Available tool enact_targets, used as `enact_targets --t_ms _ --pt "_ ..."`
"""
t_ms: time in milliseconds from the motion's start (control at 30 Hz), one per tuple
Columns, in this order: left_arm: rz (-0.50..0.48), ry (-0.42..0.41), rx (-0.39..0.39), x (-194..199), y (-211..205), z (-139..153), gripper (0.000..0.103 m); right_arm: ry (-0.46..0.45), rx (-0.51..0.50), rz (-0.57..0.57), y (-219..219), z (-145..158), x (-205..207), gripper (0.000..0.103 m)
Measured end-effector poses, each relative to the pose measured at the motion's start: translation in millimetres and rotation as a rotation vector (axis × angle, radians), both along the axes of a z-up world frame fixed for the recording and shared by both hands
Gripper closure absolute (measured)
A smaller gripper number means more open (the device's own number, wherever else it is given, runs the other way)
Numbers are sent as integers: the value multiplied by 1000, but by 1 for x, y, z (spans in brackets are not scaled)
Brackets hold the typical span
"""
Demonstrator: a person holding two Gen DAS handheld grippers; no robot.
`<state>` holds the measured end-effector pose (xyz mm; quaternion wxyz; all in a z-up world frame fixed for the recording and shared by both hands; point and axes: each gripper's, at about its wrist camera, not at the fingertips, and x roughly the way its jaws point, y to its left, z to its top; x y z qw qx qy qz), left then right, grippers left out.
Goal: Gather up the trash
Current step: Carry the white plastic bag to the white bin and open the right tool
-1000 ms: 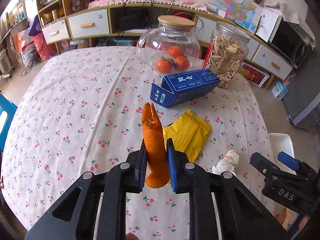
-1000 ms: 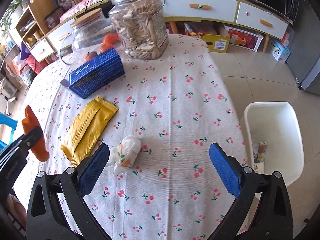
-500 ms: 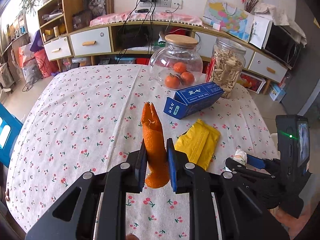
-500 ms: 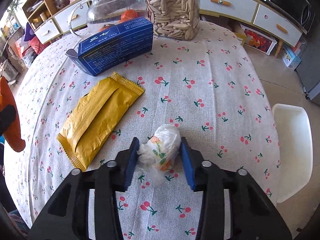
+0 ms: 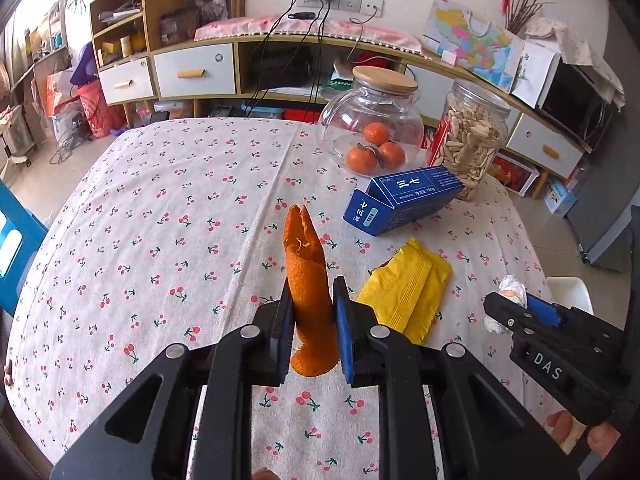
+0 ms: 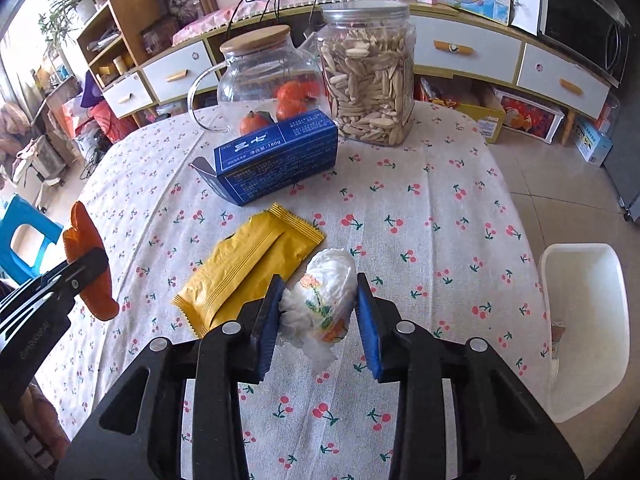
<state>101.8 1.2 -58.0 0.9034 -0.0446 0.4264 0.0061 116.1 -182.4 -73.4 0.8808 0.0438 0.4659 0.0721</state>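
My left gripper (image 5: 312, 320) is shut on an orange peel (image 5: 308, 272) and holds it upright above the cherry-print tablecloth (image 5: 168, 220); the peel also shows in the right wrist view (image 6: 86, 264). My right gripper (image 6: 318, 316) is shut on a crumpled white tissue wad (image 6: 324, 304) with a flower print, lifted off the cloth; the wad shows in the left wrist view (image 5: 508, 296). A yellow wrapper (image 6: 248, 268) lies flat on the cloth just left of the right gripper, also in the left wrist view (image 5: 404, 296). A white trash bin (image 6: 580, 320) stands on the floor by the table's right edge.
A blue carton (image 6: 272, 160) lies behind the wrapper. A glass jar with oranges (image 6: 264, 80) and a jar of seeds (image 6: 368, 76) stand at the back. A blue stool (image 6: 24, 236) stands left of the table.
My right gripper closed on the tissue wad and has lifted it off the cloth. My left gripper keeps its hold on the orange peel and has risen a little.
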Motion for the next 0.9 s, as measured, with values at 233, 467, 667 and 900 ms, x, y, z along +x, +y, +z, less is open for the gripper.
enact_targets --t_ms 233,467,667,900 --pt "17 -51 9 -7 -3 14 84 -153 -21 -11 -9 25 -6 70" --pt "14 -157 38 -21 -17 41 84 -296 -49 -24 -19 52 -17 70" --pt "3 -186 36 -29 -30 52 84 -385 -32 -31 -30 69 -31 70" --pt "-17 -215 11 -36 -46 67 84 -474 27 -25 -52 87 -48 70"
